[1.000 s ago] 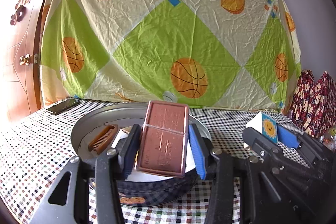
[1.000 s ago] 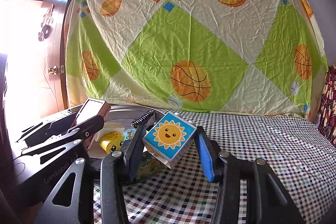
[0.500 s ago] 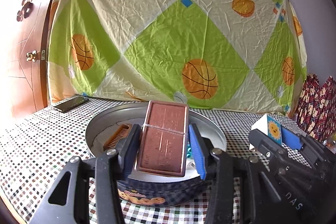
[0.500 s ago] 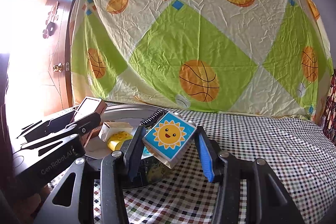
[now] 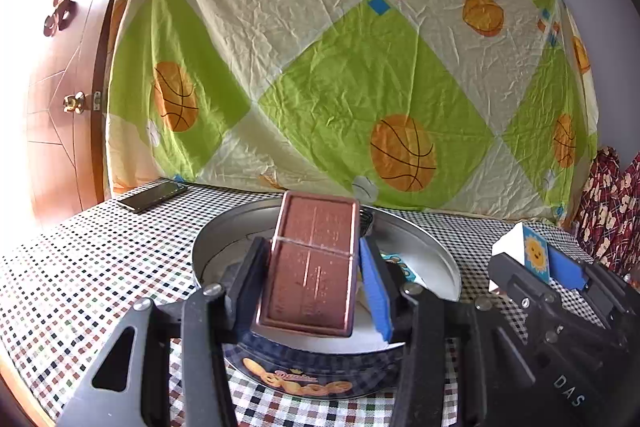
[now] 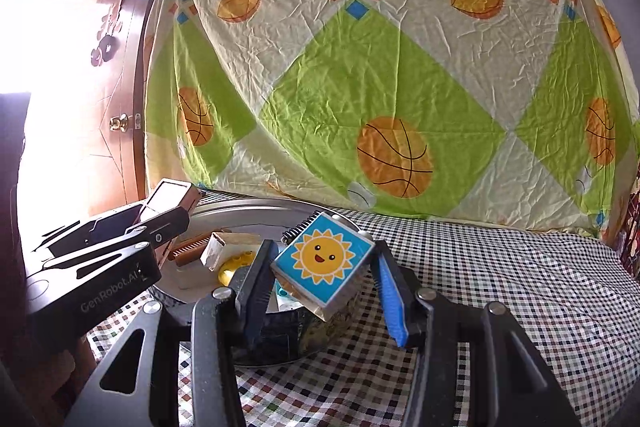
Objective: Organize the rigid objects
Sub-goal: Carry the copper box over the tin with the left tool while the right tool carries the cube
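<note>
My left gripper (image 5: 314, 279) is shut on a flat brown metal case (image 5: 316, 227), held upright over the near side of a round metal tin (image 5: 224, 231). In the right wrist view the left gripper (image 6: 168, 211) and the case (image 6: 170, 195) hang over the tin's (image 6: 256, 205) left rim. My right gripper (image 6: 323, 291) is shut on a tilted cube with a sun on a blue face (image 6: 324, 259), at the tin's right edge. In the left wrist view the right gripper (image 5: 552, 267) and the cube (image 5: 524, 253) sit just right of the tin.
Inside the tin lie a brown comb (image 6: 192, 250), a small white box (image 6: 214, 253), a yellow toy (image 6: 234, 265) and a black clip (image 6: 298, 227). A phone (image 5: 154, 195) rests at the far left of the checked tablecloth (image 6: 500, 267). A patterned sheet hangs behind; a wooden door stands left.
The left gripper has drifted to the left with the brown case, so the tin sits further right in its view and the comb is hidden. The right gripper has barely moved.
</note>
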The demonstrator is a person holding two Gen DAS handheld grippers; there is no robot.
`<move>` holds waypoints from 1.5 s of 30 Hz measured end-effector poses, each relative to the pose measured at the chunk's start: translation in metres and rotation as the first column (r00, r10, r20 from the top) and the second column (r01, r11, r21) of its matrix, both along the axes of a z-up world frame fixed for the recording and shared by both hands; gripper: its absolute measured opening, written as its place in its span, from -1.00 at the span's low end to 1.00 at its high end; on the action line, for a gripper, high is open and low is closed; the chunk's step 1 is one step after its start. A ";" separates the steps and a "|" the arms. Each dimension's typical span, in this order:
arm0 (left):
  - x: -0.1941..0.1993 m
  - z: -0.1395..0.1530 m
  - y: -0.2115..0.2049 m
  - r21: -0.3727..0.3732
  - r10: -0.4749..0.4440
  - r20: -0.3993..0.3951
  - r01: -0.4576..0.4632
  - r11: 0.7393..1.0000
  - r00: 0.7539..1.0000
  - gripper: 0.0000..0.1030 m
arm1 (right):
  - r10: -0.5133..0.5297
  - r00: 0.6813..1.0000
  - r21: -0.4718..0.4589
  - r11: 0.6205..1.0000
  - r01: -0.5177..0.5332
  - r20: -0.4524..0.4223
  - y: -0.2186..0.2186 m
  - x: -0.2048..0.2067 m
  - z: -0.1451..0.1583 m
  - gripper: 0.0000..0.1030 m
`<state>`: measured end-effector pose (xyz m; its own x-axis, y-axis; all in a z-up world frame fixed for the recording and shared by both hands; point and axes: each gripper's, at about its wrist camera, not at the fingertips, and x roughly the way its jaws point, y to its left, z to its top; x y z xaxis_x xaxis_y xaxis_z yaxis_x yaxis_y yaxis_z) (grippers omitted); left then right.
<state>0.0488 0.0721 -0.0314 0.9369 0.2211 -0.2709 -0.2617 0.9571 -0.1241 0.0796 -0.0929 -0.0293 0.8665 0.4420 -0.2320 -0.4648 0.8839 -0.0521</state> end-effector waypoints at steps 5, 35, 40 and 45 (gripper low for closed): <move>0.001 -0.002 0.006 0.001 0.010 -0.010 -0.010 1.000 1.000 -0.11 | 0.008 1.000 -0.009 1.000 -0.008 0.003 0.006 0.000 0.000 -0.02; 0.008 -0.004 0.038 0.025 0.048 -0.041 -0.047 0.999 0.998 -0.12 | 0.085 0.996 -0.069 0.994 -0.084 0.008 0.053 0.001 -0.003 -0.02; 0.010 -0.003 0.039 0.030 0.038 -0.047 -0.037 0.999 0.998 -0.12 | 0.093 0.996 -0.068 0.993 -0.093 -0.002 0.058 0.004 -0.004 -0.02; 0.016 -0.002 0.039 0.030 0.018 -0.068 -0.016 0.999 0.998 -0.12 | 0.094 0.995 -0.059 0.994 -0.095 -0.021 0.058 0.009 -0.004 -0.02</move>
